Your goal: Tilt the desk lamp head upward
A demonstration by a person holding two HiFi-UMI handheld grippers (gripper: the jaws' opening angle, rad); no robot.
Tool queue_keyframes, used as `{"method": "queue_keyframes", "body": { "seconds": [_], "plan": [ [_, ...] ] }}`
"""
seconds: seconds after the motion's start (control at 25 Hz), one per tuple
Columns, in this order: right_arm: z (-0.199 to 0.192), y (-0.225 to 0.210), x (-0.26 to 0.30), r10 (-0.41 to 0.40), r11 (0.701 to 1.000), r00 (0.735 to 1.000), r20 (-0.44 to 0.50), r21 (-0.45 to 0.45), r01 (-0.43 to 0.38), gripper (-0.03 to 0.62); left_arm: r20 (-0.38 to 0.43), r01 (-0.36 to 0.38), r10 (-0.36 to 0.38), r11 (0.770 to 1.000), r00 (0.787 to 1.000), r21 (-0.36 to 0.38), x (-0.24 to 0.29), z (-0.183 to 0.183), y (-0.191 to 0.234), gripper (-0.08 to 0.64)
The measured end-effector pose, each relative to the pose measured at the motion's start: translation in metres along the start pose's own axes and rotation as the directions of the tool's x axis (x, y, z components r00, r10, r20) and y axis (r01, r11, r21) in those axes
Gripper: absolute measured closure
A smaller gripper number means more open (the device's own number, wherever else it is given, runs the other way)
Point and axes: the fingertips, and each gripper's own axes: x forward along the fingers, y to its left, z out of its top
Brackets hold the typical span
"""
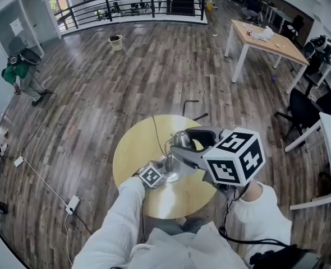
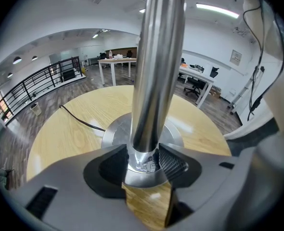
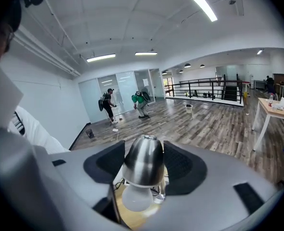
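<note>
A chrome desk lamp stands on the round wooden table (image 1: 134,150). In the head view its shiny head (image 1: 180,138) sits above a thin pole (image 1: 169,161) and a round base (image 1: 173,176). My left gripper (image 2: 143,163) is shut on the pole (image 2: 156,66) just above the base (image 2: 114,131). My right gripper (image 3: 143,165) is shut on the lamp head (image 3: 144,159), a pad against each side. The white bulb (image 3: 137,199) points down toward me. In the head view the left gripper (image 1: 163,170) is low by the base and the right gripper (image 1: 185,143) reaches in from the right.
The lamp's black cable (image 1: 156,132) runs over the table's far edge. A white desk with a wooden top (image 1: 266,41) stands at the back right, with a black office chair (image 1: 303,112) nearer. A person (image 1: 19,72) bends at the far left. A power strip (image 1: 72,204) lies on the floor.
</note>
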Motion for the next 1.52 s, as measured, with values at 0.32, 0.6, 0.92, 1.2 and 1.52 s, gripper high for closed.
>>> {"method": "queue_keyframes", "body": {
  "seconds": [0.32, 0.6, 0.92, 1.2, 1.52],
  "plan": [
    [-0.005, -0.058, -0.055, -0.071, 0.962, 0.967, 0.245, 0.273, 0.001, 0.342, 0.251, -0.034, 0.101, 0.965, 0.963, -0.258, -0.047, 0.028, -0.008, 0.360],
    [-0.163, -0.159, -0.047, -0.565, 0.765, 0.824, 0.045, 0.402, 0.503, 0.456, 0.482, -0.076, 0.296, 0.902, 0.825, -0.424, -0.115, 0.057, -0.047, 0.453],
    [-0.258, -0.085, 0.063, -0.447, 0.856, 0.892, -0.060, 0.260, 0.447, 0.578, 0.451, -0.101, 0.469, 0.770, 0.760, -0.630, -0.145, 0.068, -0.089, 0.557],
    [-0.267, -0.056, 0.080, -0.388, 0.903, 0.920, -0.053, 0.177, 0.391, 0.578, 0.320, -0.228, 0.615, 0.646, 0.720, -0.729, -0.158, 0.048, -0.099, 0.557],
    [-0.255, -0.021, 0.059, -0.383, 0.913, 0.924, -0.004, 0.153, 0.379, 0.578, 0.299, -0.262, 0.649, 0.623, 0.700, -0.737, -0.185, 0.036, -0.120, 0.557]
  ]
}}
